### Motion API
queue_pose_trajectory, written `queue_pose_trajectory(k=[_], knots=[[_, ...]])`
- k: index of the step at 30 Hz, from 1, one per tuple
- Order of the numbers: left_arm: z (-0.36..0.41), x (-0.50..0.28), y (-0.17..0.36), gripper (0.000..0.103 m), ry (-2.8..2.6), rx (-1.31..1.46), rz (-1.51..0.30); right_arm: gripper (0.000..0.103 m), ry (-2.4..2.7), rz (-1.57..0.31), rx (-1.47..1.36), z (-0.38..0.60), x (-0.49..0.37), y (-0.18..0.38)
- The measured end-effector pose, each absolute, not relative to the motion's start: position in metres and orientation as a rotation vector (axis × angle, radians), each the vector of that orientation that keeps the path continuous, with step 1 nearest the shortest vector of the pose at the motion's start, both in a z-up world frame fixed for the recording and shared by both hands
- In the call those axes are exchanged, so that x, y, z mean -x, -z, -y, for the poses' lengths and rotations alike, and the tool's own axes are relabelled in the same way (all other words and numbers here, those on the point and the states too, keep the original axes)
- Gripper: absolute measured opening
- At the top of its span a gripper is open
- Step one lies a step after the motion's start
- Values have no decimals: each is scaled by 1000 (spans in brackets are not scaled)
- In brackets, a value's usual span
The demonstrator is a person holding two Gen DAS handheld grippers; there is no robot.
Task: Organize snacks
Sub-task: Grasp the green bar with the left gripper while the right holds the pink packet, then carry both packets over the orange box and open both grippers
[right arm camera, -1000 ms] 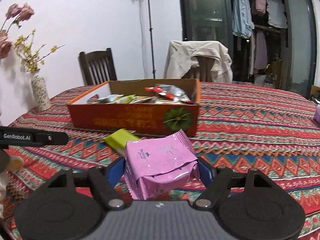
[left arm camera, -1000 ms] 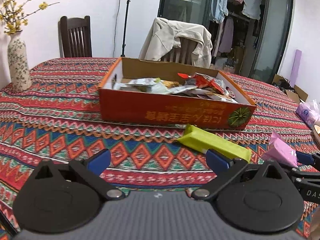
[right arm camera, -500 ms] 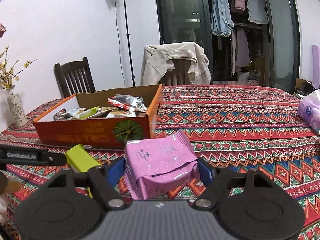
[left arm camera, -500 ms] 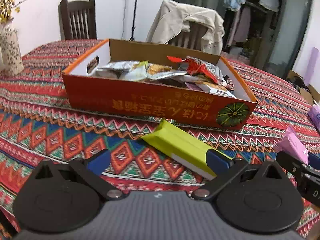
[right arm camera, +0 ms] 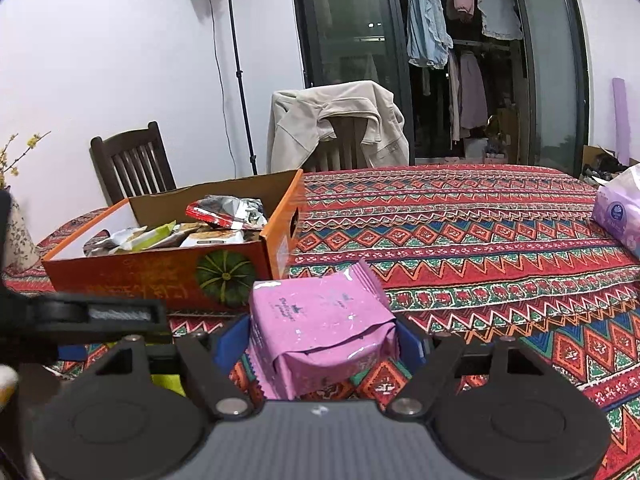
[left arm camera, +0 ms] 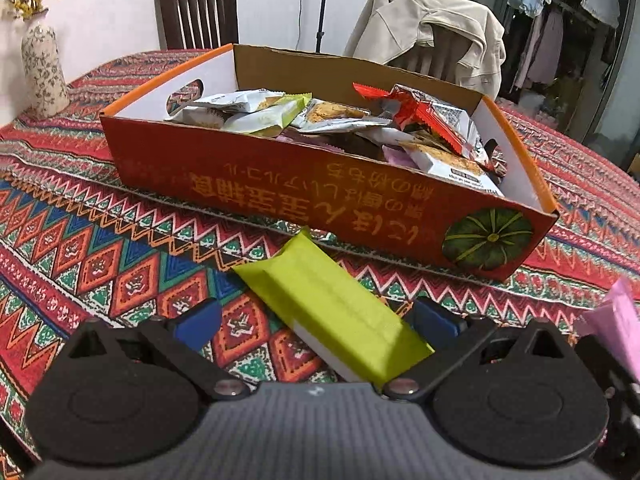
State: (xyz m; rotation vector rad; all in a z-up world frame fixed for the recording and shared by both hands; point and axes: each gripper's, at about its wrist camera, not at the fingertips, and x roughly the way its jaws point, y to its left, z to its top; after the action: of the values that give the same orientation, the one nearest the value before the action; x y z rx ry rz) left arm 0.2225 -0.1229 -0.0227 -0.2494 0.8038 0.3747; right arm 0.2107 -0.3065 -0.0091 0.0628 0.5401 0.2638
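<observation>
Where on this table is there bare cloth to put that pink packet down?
Bare cloth stretches right of the orange box, up to the tissue pack. More lies left of the box toward the vase. The box is heaped with snacks, and the green bar crowds the strip before it. The pink packet sits in the right jaws.

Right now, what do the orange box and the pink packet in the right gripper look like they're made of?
Orange box: printed corrugated cardboard, matte; bare brown inner wall and cut raw edges show.
Pink packet: likely thin plastic film, glossy; it creases, catches glints, and has a crimped zigzag edge. The right gripper is clamped on it.
</observation>
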Motion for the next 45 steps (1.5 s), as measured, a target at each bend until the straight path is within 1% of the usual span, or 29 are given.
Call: queue_pose_trajectory(k=[9, 16, 19, 20, 21, 22, 24, 27, 32, 45], knots=[[119, -228, 24, 103, -455, 282, -816, 76, -271, -553, -57, 303, -214, 13], [121, -223, 28, 102, -422, 172, -848, 76, -285, -565, -52, 300, -215, 15], [114, -215, 26, 94, -381, 143, -847, 76, -289, -563, -48, 299, -213, 15], [112, -211, 25, 89, -361, 141, -846, 76, -292, -563, -44, 298, -212, 15], [110, -208, 24, 80, -343, 138, -844, 76, -294, -563, -38, 297, -212, 15], [109, -205, 23, 74, -323, 130, -842, 76, -297, -562, -30, 295, -210, 14], [108, -199, 19, 47, -279, 113, -835, 76, -303, -560, -16, 293, -207, 13], [106, -192, 18, 40, -222, 93, -829, 76, -311, -558, -3, 290, -201, 11], [97, -181, 15, 37, -186, 88, -810, 76, -312, -552, 12, 286, -194, 7], [79, -153, -15, 37, -130, 103, -700, 76, -309, -524, 34, 269, -175, -10]])
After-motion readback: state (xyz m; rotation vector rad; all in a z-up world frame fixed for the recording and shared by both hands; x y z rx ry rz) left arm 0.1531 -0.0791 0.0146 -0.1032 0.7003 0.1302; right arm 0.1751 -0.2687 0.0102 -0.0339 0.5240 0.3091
